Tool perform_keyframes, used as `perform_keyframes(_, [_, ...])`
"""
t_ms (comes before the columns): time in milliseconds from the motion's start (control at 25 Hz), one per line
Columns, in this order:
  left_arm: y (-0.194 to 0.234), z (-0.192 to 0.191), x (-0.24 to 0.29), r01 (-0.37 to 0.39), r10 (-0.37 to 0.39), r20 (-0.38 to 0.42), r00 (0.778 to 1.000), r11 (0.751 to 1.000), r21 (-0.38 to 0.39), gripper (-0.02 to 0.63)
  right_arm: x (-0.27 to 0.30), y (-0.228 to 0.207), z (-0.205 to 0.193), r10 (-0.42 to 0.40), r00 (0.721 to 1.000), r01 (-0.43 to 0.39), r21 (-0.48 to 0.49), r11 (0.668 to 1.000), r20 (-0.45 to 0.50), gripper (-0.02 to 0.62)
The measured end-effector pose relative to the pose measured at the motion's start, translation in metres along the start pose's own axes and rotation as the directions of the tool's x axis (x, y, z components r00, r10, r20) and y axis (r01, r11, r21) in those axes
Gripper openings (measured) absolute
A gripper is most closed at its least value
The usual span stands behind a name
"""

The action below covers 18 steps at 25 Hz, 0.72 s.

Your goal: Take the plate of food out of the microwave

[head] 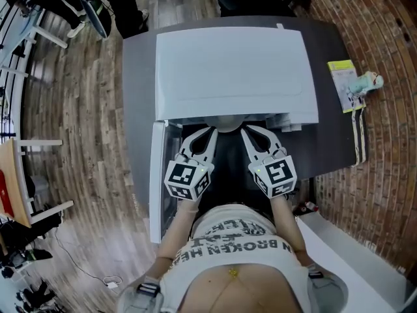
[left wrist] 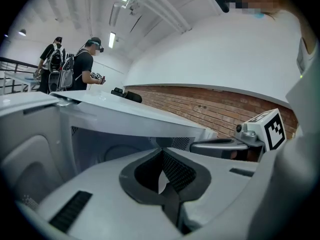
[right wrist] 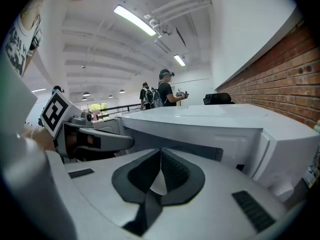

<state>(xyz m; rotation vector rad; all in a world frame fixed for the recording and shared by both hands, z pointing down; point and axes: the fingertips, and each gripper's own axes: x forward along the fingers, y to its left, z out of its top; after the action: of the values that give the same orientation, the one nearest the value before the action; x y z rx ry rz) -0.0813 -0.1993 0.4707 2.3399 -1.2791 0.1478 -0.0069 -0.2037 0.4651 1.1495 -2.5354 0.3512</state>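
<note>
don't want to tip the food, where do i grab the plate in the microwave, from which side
Grip the plate's near rim, the pale curved edge showing at the microwave's open mouth, and come straight in from the front. The door stands open at left and the roof covers the rest, so only that edge shows.

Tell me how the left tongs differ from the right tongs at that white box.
The left tongs sit beside the microwave's open door; the right tongs sit on the side away from it. The left tongs slant rightwards, the right tongs leftwards, converging. The left tongs' marker cube shows a different black pattern from the right tongs'. Both are white, shut, and point into the open microwave.
</note>
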Motion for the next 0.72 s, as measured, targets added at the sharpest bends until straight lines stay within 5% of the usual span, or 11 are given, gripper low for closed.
perform_keyframes(720, [0.031, -0.04, 0.021, -0.059, 0.057, -0.084, 0.995, 0.998, -0.03, 0.007, 0.035, -0.022, -0.049, -0.017, 0.994, 0.019, 0.025, 1.0, -0.109, 0.009])
